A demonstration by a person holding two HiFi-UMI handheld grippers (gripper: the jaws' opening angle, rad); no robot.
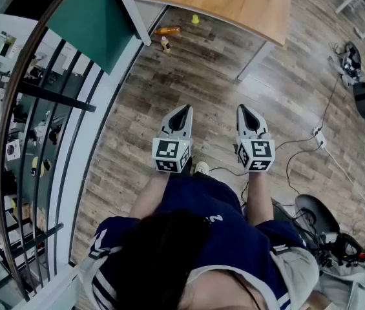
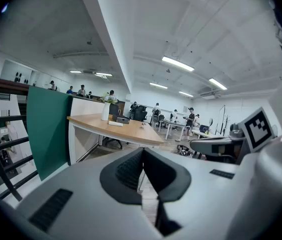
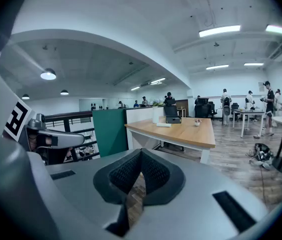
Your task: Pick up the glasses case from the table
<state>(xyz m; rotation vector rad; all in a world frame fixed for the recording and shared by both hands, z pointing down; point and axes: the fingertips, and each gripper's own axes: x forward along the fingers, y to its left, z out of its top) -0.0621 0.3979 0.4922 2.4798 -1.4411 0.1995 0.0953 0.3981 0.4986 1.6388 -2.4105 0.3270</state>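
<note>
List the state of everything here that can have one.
left claw, shut, empty
right claw, shut, empty
table, upright, ahead of both claws
dark case, resting on the table, untouched
orange bottle, lying on the floor by the table leg

Navy short-sleeved shirt point(image 1: 234, 237) with white print and white-striped sleeve edges, pale shorts point(image 1: 300, 263), dark hair point(image 1: 163, 257), light grey left gripper point(image 1: 185, 110) and right gripper point(image 1: 242, 110) with black-lined tips, black-and-white marker cubes point(image 1: 171, 155).
</note>
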